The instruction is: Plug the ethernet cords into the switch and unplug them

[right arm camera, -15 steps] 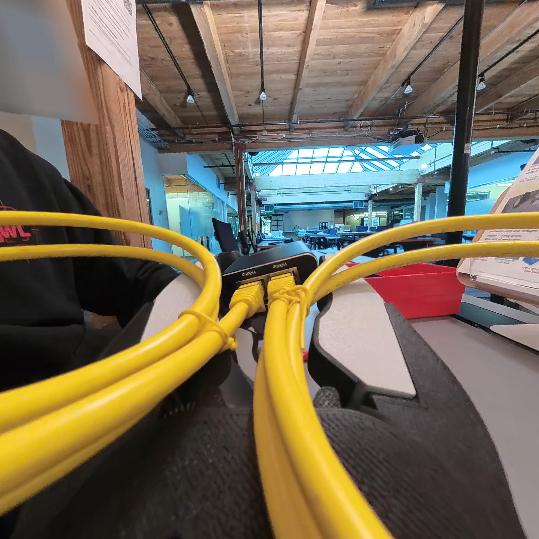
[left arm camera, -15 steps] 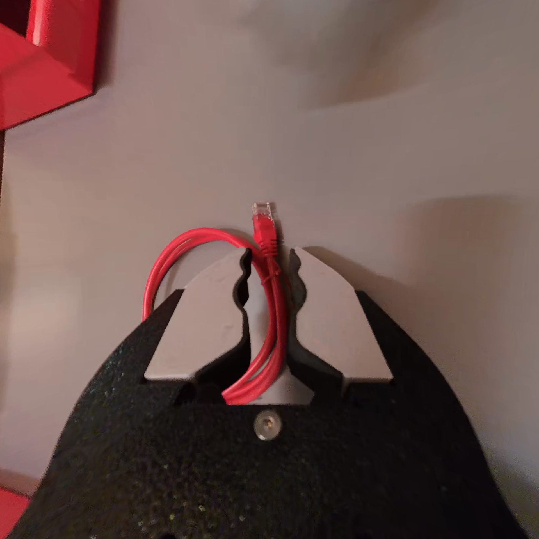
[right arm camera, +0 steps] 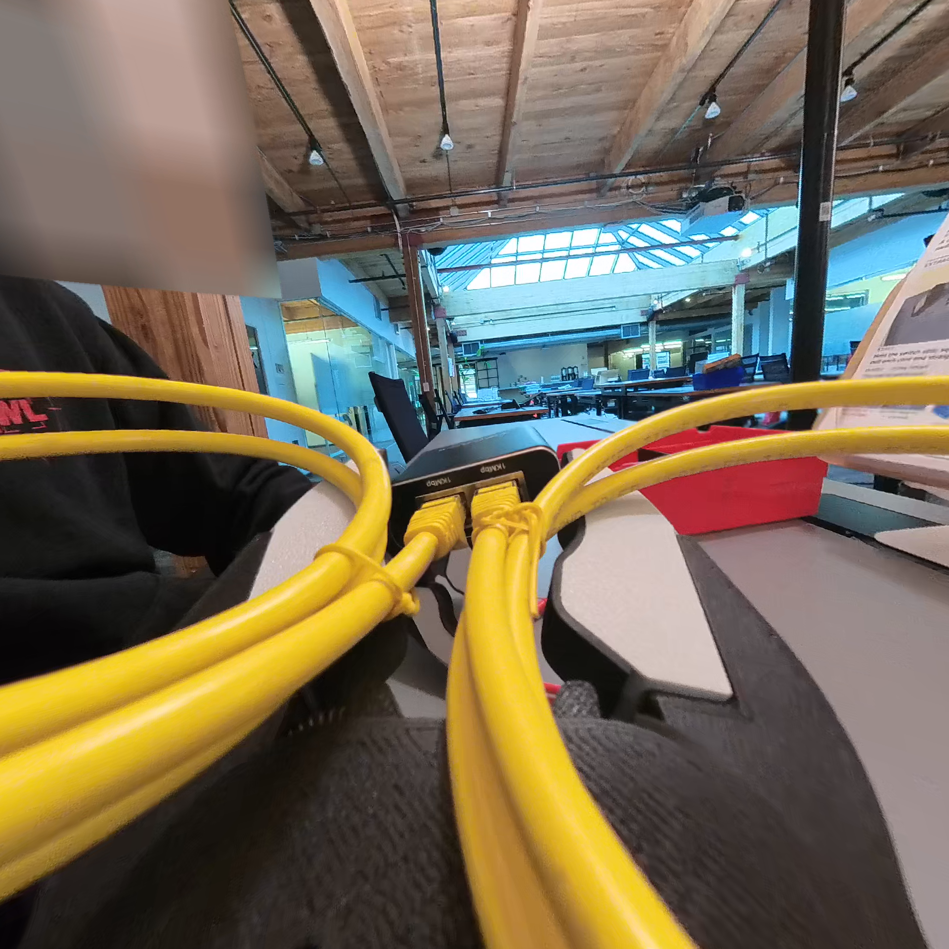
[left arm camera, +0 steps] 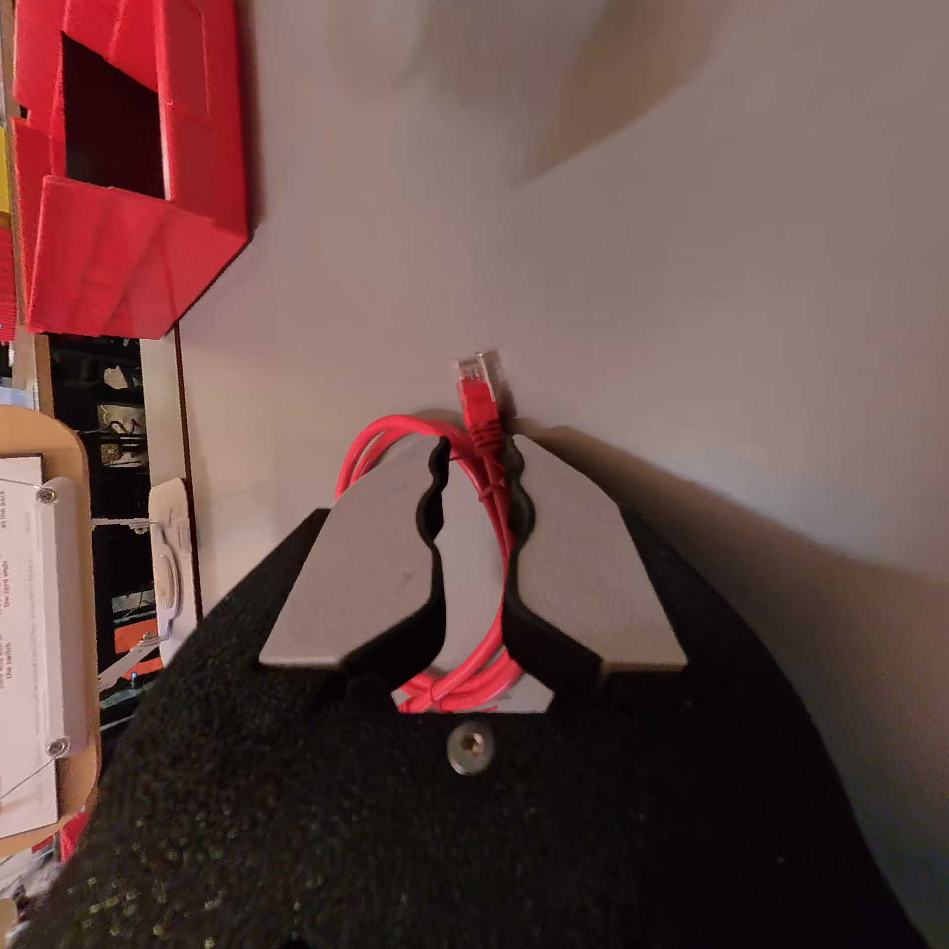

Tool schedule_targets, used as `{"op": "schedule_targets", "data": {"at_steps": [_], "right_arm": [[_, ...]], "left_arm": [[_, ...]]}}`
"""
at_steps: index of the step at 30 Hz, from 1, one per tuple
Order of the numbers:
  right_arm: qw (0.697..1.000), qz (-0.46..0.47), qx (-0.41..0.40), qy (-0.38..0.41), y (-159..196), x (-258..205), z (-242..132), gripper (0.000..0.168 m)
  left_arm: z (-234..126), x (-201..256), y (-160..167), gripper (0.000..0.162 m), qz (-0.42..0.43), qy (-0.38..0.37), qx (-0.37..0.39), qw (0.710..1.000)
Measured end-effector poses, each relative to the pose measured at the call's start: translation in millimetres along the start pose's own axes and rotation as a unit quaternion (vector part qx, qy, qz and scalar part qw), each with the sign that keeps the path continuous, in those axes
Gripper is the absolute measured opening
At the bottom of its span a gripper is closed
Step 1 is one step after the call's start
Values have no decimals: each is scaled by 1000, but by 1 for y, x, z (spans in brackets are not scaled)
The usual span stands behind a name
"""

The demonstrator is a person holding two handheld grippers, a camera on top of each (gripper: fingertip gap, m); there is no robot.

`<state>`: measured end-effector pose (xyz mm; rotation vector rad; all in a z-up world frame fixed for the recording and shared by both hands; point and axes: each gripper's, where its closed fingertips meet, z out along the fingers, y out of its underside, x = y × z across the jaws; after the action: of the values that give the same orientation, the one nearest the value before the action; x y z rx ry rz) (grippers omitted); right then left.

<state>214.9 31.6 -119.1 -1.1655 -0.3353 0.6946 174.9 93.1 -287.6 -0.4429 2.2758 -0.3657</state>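
In the left wrist view my left gripper [left arm camera: 480,441] holds a coiled red ethernet cord [left arm camera: 500,565] over the grey table [left arm camera: 642,257]. The cord lies against the right finger. Its clear plug [left arm camera: 475,372] points forward, free of any port. In the right wrist view my right gripper [right arm camera: 467,493] is shut on a small black switch [right arm camera: 477,447] at its fingertips. Two yellow ethernet cords, the left one [right arm camera: 205,642] and the right one [right arm camera: 513,770], are plugged into its two facing ports and loop back over the gripper, hiding much of the left finger.
A red bin [left arm camera: 128,231] stands at the table's left edge, with a paper sign on a stand [left arm camera: 31,642] beyond it. In the right wrist view the red bin [right arm camera: 729,488] and the sign [right arm camera: 914,359] are at right. A person in a black top [right arm camera: 77,513] is at left. The tips of one gripper are about 20 cm away from the tips of the other.
The left view has pulled back and swung, showing much more of the red bin and the table edge. The red cord keeps its place in the jaws. The right view tilted slightly with the switch.
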Motion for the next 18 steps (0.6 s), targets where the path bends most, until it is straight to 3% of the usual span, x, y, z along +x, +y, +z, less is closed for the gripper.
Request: {"op": "schedule_targets", "data": {"at_steps": [4, 10, 12, 18], "right_arm": [[1000, 13, 3, 18, 2, 7, -2, 63], [1000, 12, 3, 4, 2, 3, -1, 64], [1000, 8, 2, 5, 3, 3, -1, 63], [1000, 18, 0, -5, 5, 1, 0, 64]], "left_arm": [[-3, 4, -1, 18, -31, 16, 1, 999], [2, 2, -4, 15, -11, 1, 4, 1000], [-2, -1, -11, 2, -11, -9, 24, 1000], [3, 5, 0, 17, -56, 26, 6, 998]]}}
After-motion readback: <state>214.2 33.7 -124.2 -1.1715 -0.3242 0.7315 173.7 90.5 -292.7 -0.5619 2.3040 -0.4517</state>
